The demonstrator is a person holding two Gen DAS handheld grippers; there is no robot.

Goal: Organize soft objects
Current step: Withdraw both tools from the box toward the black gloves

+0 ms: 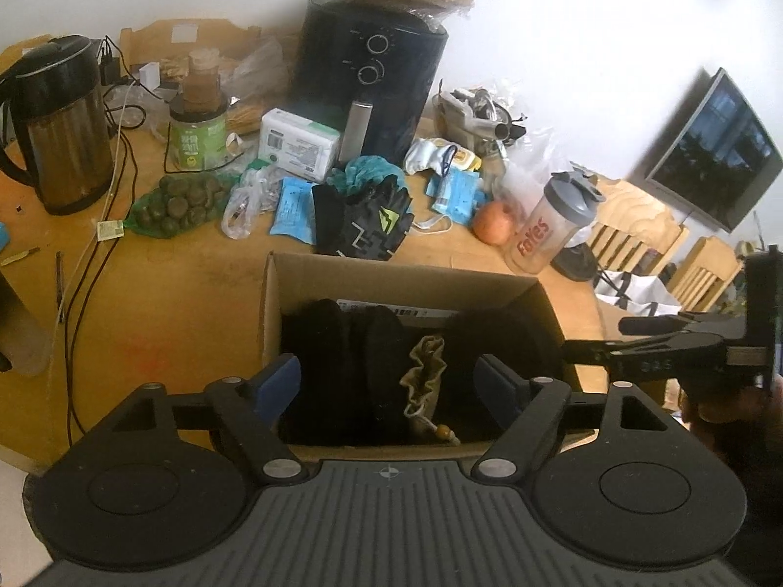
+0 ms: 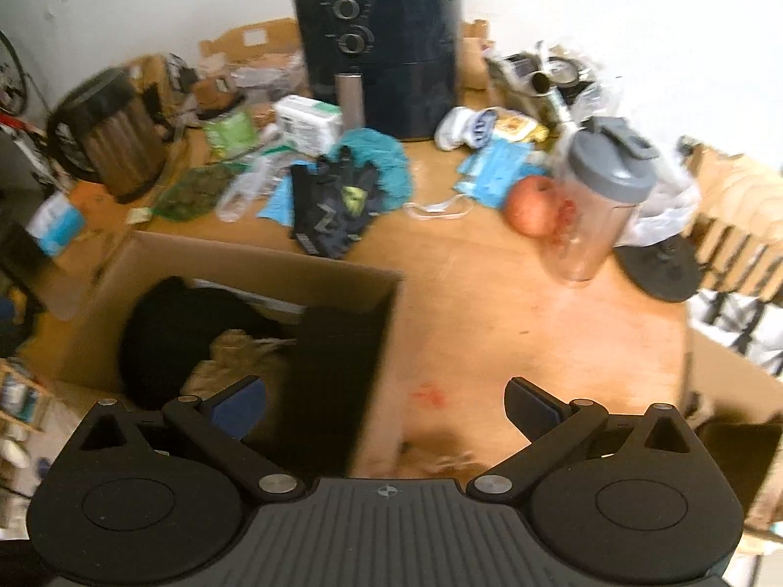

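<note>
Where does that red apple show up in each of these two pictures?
Left wrist view: the apple lies right of centre on the table, just left of the shaker bottle.
Right wrist view: the apple sits right of centre, again against the bottle's left side.
Shared landmark: the black air fryer at the back.

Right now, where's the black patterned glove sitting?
The black patterned glove lies on the wooden table just behind the cardboard box, in front of the teal cloth and the air fryer; both wrist views show it centre-frame.
</note>
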